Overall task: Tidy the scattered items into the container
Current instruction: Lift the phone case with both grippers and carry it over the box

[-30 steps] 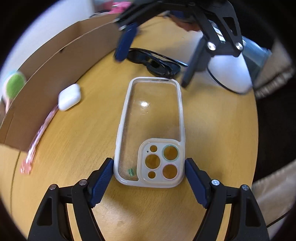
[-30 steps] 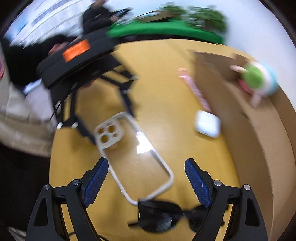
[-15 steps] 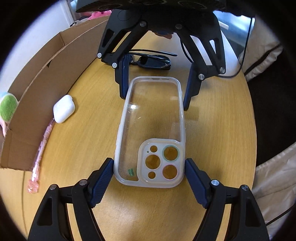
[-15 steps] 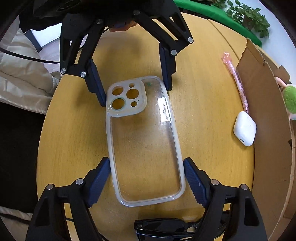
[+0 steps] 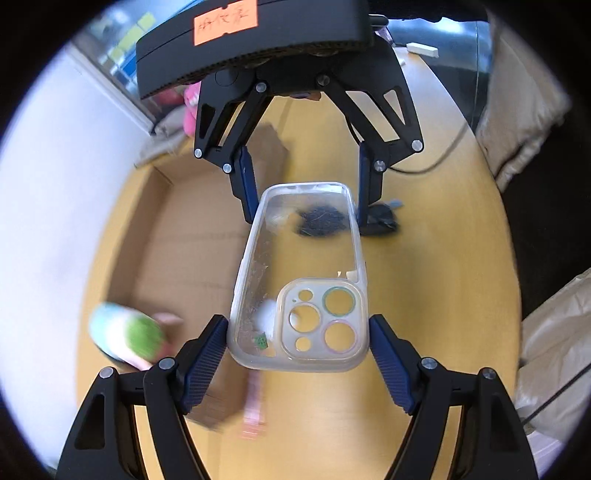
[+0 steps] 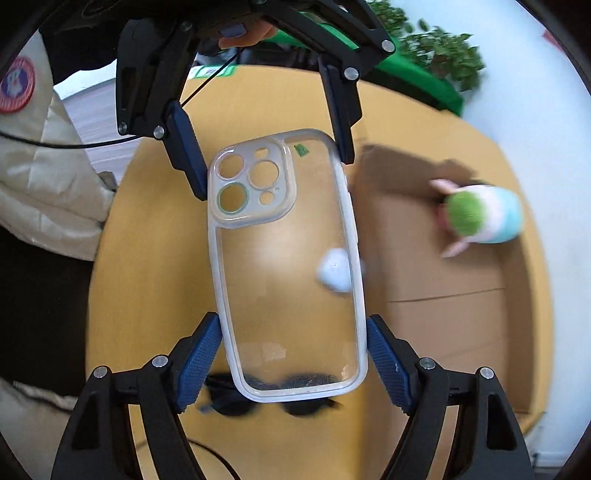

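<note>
Best bet here: keep both ends level and carry it sideways over the cardboard box (image 5: 192,236) before letting go. The clear phone case (image 5: 299,273) hangs above the desk (image 5: 424,295), left hand-held gripper (image 5: 298,334) clamped on its camera end, right hand-held gripper (image 6: 293,349) clamped on the other.

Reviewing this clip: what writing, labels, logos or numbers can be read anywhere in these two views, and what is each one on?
Nothing can be read with certainty.
Orange sticker on the top housing of the right claw's body: handwritten marks, not legible.
Round red-rimmed patch on the beige jacket: a ring of lettering around a small figure, too small to read.
White label on the flat item beyond the table: print too blurred.
Clear phone case: small green sticker, no readable text.
</note>
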Demonstrator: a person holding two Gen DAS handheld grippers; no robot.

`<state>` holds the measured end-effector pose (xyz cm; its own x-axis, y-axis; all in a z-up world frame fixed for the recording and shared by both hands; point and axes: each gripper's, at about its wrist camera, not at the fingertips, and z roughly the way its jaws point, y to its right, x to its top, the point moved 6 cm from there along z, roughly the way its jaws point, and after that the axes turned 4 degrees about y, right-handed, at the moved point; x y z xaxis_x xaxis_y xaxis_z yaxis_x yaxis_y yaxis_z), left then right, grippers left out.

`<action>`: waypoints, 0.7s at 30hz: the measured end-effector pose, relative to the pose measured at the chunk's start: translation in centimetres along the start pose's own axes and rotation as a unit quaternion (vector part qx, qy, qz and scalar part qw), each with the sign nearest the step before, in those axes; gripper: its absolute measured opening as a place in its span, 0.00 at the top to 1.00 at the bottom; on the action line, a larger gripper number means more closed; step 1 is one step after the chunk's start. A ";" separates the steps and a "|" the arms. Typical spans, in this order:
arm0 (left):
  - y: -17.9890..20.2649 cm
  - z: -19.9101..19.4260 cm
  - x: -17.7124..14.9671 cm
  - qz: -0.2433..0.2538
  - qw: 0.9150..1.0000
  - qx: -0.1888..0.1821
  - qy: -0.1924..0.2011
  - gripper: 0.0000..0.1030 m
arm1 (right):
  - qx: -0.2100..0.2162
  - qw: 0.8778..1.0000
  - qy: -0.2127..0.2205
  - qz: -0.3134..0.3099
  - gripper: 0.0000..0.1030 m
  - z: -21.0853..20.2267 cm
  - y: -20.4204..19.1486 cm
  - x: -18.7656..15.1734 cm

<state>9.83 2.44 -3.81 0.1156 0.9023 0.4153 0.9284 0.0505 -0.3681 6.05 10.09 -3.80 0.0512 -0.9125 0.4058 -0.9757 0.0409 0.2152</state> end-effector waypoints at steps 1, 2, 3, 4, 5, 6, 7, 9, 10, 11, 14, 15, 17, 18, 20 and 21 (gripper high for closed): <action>-1.9 -0.1 0.6 0.004 1.000 0.003 0.003 0.25 | -0.009 1.000 0.002 0.002 0.19 -1.3 0.6 0.5; -3.2 -0.5 1.3 0.009 1.000 0.007 0.006 0.25 | -0.021 1.000 0.005 0.003 0.19 -2.8 1.9 0.6; -4.1 -1.3 2.2 0.013 1.000 0.012 0.011 0.25 | -0.029 1.000 0.007 0.004 0.19 -3.6 2.3 2.2; -5.2 -2.0 3.0 0.017 1.000 0.015 0.017 0.25 | -0.037 0.999 0.007 0.005 0.19 -4.8 3.7 2.4; -6.6 -2.4 3.8 0.020 0.999 0.016 0.023 0.25 | -0.043 0.999 0.007 0.006 0.19 -5.5 5.1 3.7; -7.6 -2.6 4.4 0.023 0.999 0.016 0.026 0.25 | -0.048 0.999 0.005 0.006 0.19 -6.1 6.1 3.6; -8.6 -2.6 4.9 0.027 0.999 0.018 0.028 0.25 | -0.054 0.999 0.002 0.006 0.19 -7.0 6.8 3.3; -10.8 -2.5 6.0 0.036 0.999 0.023 0.029 0.25 | -0.061 0.998 -0.005 0.007 0.19 -7.9 9.1 3.0; -11.6 -2.0 6.7 0.036 0.999 0.024 0.029 0.25 | -0.061 0.998 -0.009 0.008 0.19 -8.2 10.4 2.6; -13.3 -1.9 6.9 0.037 0.999 0.024 0.028 0.25 | -0.061 0.998 -0.012 0.009 0.19 -8.1 11.8 2.1; -15.7 -0.1 7.8 0.039 0.999 0.026 0.023 0.25 | -0.055 0.998 -0.021 0.009 0.19 -7.7 14.9 1.1; -16.6 0.6 7.9 0.037 0.999 0.024 0.022 0.25 | -0.051 0.998 -0.026 0.008 0.19 -7.2 16.3 0.7; -18.9 1.5 7.6 0.032 0.999 0.019 0.018 0.25 | -0.041 0.999 -0.032 0.008 0.19 -6.1 18.2 0.1; -19.9 2.1 7.5 0.029 0.999 0.017 0.014 0.25 | -0.037 0.999 -0.034 0.007 0.19 -5.6 19.1 -0.2; -21.7 3.7 7.0 0.023 1.000 0.010 0.008 0.25 | -0.024 0.999 -0.038 0.007 0.20 -4.2 21.6 -0.9; -22.8 4.9 6.6 0.017 1.000 0.003 0.005 0.25 | -0.020 0.999 -0.039 0.007 0.20 -3.3 22.5 -1.2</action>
<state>-12.31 9.33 3.20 0.1507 0.8990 0.4111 0.9221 0.0221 -0.3863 -15.27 13.49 3.51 0.0197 -0.9407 0.3386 -0.9670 0.0681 0.2455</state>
